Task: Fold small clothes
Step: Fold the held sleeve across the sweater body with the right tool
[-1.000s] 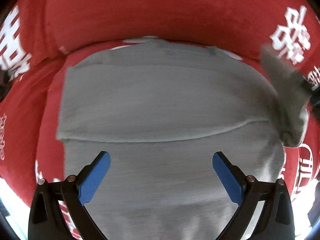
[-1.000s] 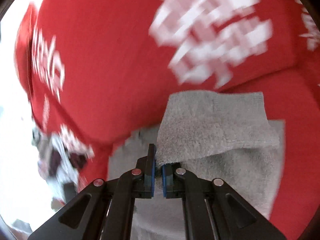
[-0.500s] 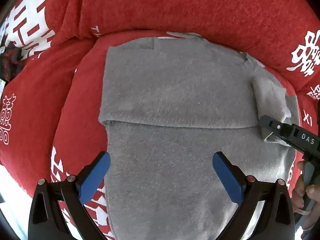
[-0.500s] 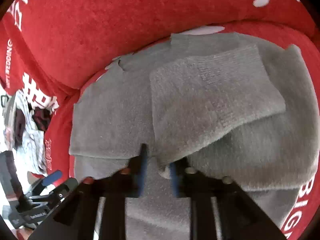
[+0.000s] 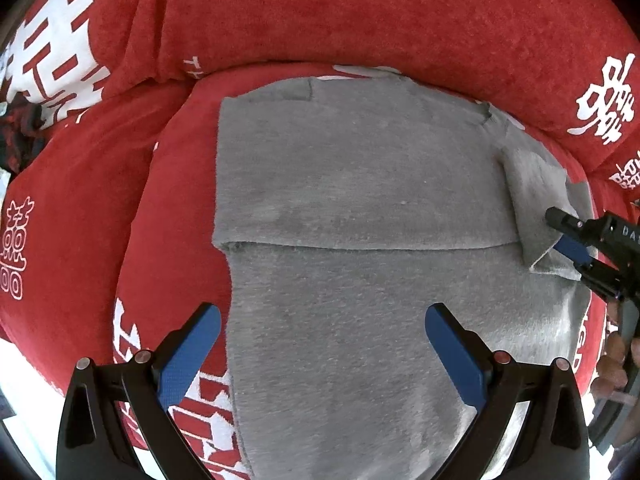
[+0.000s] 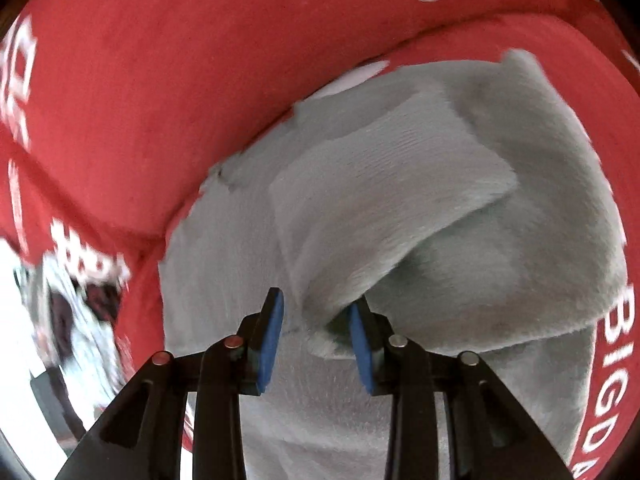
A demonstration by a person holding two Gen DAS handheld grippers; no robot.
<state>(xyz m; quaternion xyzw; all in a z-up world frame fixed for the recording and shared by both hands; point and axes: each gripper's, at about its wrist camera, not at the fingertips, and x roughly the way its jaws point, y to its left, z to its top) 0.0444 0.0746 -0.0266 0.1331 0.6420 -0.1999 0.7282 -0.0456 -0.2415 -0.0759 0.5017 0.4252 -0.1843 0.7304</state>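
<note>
Item: grey knit garment (image 5: 360, 208), laid flat on a red cushion (image 5: 80, 220) with white lettering, ahead of and beneath both grippers. One folded panel lay across its far half, its lower edge forming a straight line across the body ahead of the left gripper's fingers.

Left gripper (image 5: 322, 354): fingers spread wide, blue pads apart, hovering above the near portion of the garment, holding nothing.

Right gripper (image 6: 316, 340): jaws parted, blue pads separated. The folded sleeve (image 6: 384, 208) lay just ahead, its near corner drooping between the pads; whether the cloth touched either pad could not be told. In the left wrist view this gripper (image 5: 568, 240) stood at the garment's right edge, beside the sleeve.

Backdrop: red sofa back (image 5: 380, 12) beyond the garment. Patterned dark-and-white cloth (image 6: 76, 312), blurred, to the right gripper's left.
</note>
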